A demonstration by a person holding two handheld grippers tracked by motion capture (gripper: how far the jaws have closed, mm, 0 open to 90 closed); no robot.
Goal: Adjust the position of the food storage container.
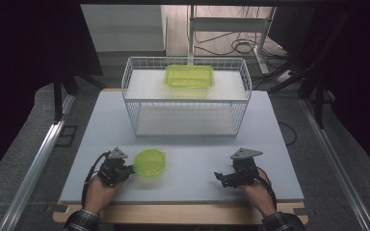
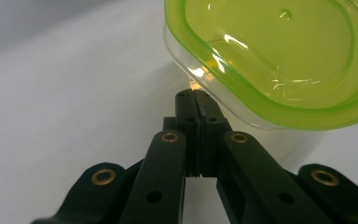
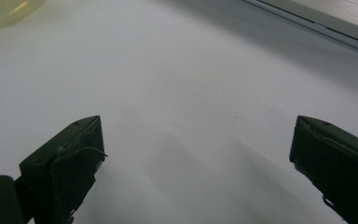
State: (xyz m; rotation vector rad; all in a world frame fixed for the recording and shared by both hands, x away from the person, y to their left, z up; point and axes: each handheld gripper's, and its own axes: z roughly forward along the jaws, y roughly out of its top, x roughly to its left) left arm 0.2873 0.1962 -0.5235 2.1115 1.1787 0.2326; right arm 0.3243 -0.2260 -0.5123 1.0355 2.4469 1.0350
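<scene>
The round green container point(image 1: 150, 162) is located at the near left of the table point(image 1: 270, 144). The left gripper point(image 2: 196, 100) is pressed together, tips against its wall; pushing may slide or tip it. The right gripper point(image 3: 198, 140) is held apart, empty.

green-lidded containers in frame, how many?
2. A round container sits on the near table at the tip of the left gripper, whose jaws are shut. A rectangular container lies on the upper shelf of the wire basket. None seem hidden.

One round green-lidded container point(image 1: 150, 162), one rectangular green-lidded container point(image 1: 189, 76), one wire basket point(image 1: 134, 103), two grippers
</scene>
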